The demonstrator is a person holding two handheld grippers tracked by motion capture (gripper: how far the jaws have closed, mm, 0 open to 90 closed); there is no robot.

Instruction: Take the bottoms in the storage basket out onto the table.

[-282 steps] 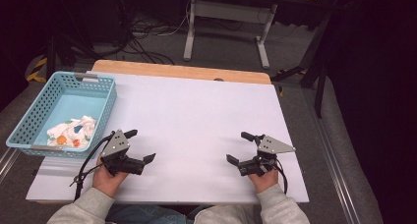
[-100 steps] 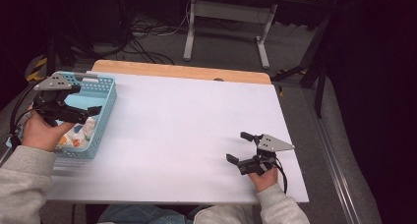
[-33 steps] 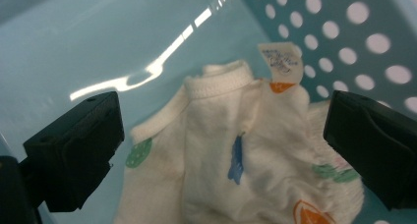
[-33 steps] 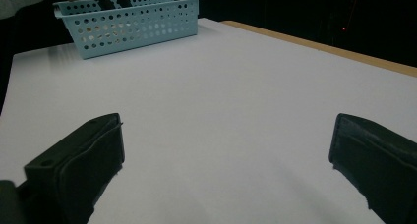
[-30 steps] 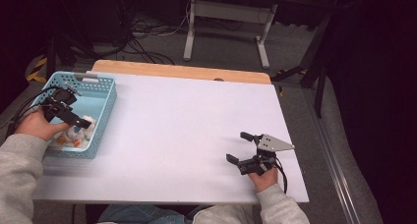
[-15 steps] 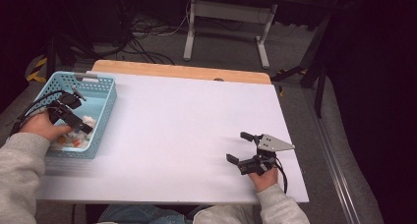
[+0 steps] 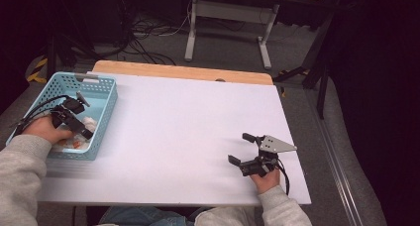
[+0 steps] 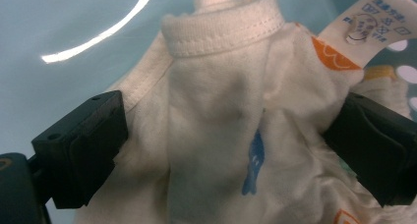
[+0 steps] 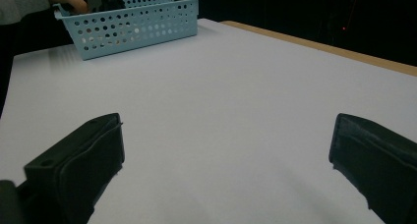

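A white baby garment [image 8: 221, 96] with orange and blue prints and a sewn-in label [image 8: 370, 23] lies in the light blue basket [image 7: 105, 118] at the table's left edge. My left gripper [image 7: 85, 118] reaches down into the basket. In the left gripper view it [image 8: 223, 135] stands open, with a bunched fold of the cloth between its jaws, which do not press it. My right gripper [image 7: 238, 147] rests on the white table [image 7: 188, 117] at the front right, open and with nothing in it [image 9: 226, 150].
More small clothes [image 7: 74, 142] lie in the basket under the hand. A wooden strip [image 7: 183, 71] runs along the table's far edge. Behind it stands a desk frame [image 7: 228, 18] among cables on the floor. The basket [image 9: 133, 25] sits far off in the right gripper view.
My left gripper has moved from above the basket's far end down into it, onto the white garment. The right gripper has stayed where it was.
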